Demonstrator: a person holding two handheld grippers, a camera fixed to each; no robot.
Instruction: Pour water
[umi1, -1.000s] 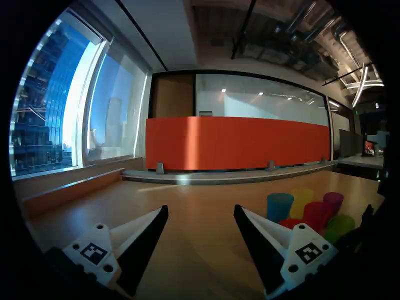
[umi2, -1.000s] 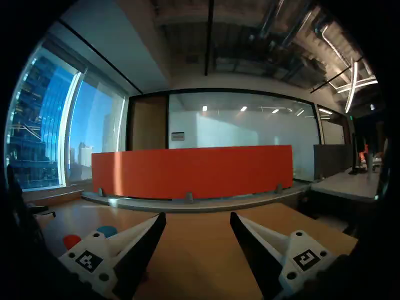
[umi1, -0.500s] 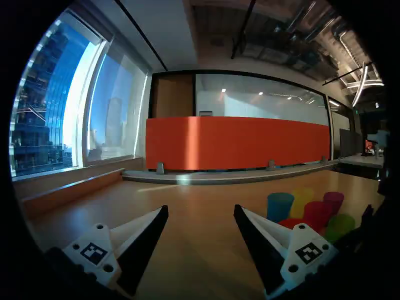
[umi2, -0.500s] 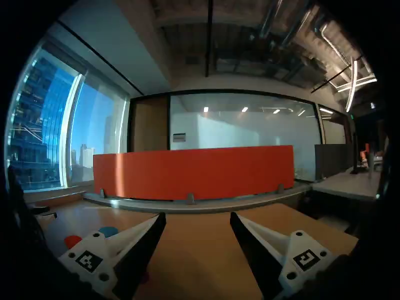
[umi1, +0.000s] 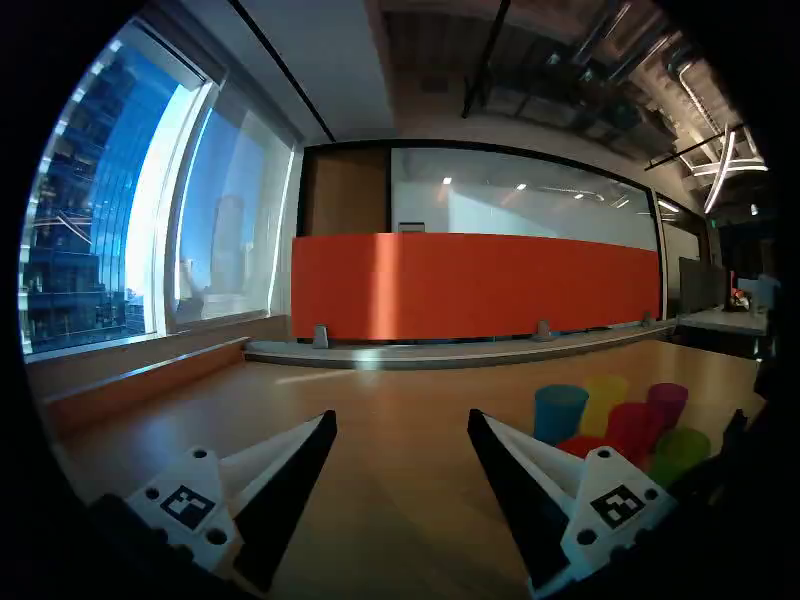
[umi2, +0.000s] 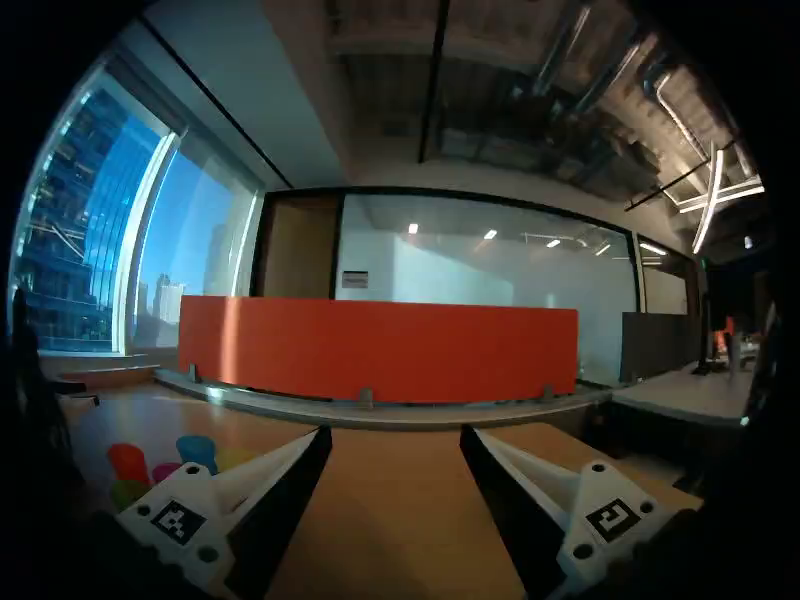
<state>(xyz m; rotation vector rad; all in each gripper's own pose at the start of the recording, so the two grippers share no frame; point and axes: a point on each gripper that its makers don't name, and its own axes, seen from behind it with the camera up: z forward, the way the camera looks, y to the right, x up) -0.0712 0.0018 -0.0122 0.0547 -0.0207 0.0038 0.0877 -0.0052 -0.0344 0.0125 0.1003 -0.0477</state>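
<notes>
Six plastic cups stand on the wooden table (umi1: 400, 500) in the left gripper view: one blue cup (umi1: 558, 410), one yellow cup (umi1: 605, 395), one purple cup (umi1: 667, 398), one pink-red cup (umi1: 633, 425), one green cup (umi1: 684, 445) and one red cup (umi1: 578, 446), which is partly hidden. In the right gripper view the cups are small at the left edge, and I can tell apart four there, perhaps five. One orange divider (umi1: 470, 285) stands at the far edge of the table, with two metal brackets (umi1: 320, 335) counted in the left gripper view and three in the right gripper view.

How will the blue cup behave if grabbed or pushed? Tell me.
The blue cup looks like thin plastic: probably light and squeezable. It stands upright close beside other cups, so a push may tip it into them.
</notes>
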